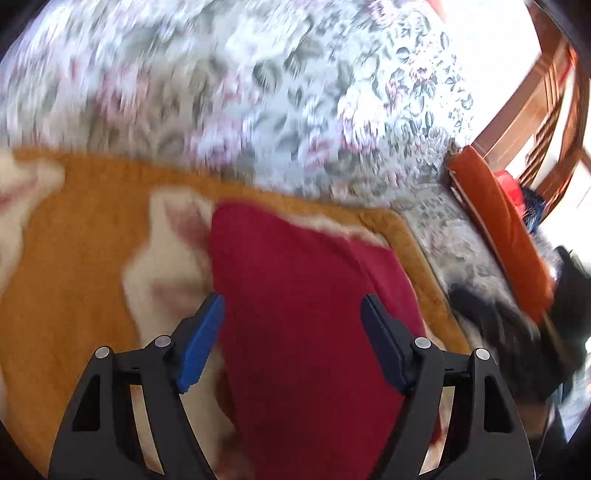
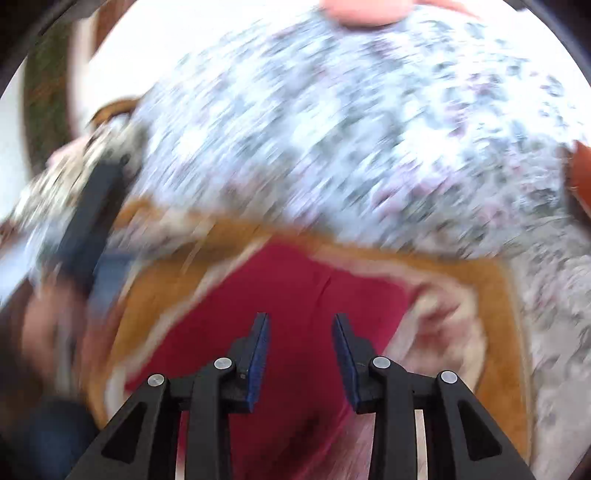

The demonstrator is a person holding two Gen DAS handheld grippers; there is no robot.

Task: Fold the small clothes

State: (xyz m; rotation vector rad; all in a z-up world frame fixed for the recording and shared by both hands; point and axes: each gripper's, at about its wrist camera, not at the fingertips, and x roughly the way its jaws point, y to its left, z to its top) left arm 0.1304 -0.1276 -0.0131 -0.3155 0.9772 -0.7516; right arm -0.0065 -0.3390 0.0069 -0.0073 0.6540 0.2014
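Note:
A dark red garment [image 1: 303,302] lies on an orange and cream blanket [image 1: 81,240]. My left gripper [image 1: 293,301] hovers over the garment's near part with its blue pads wide apart and nothing pressed between them. In the right wrist view the same red garment [image 2: 295,288] lies spread on the blanket [image 2: 495,295]. My right gripper [image 2: 301,317] stands over it with a clear gap between the pads and only cloth underneath. A blurred dark shape at the left there is the left gripper [image 2: 92,229], with a hand below it. Both views are smeared by motion.
The blanket rests on a floral bedspread [image 1: 258,92]. An orange cushion [image 1: 509,236] lies at the bed's right edge, with a wooden frame [image 1: 546,103] behind it. A dark blurred shape [image 1: 517,332] sits low at the right. Something pink [image 2: 365,11] shows at the far edge.

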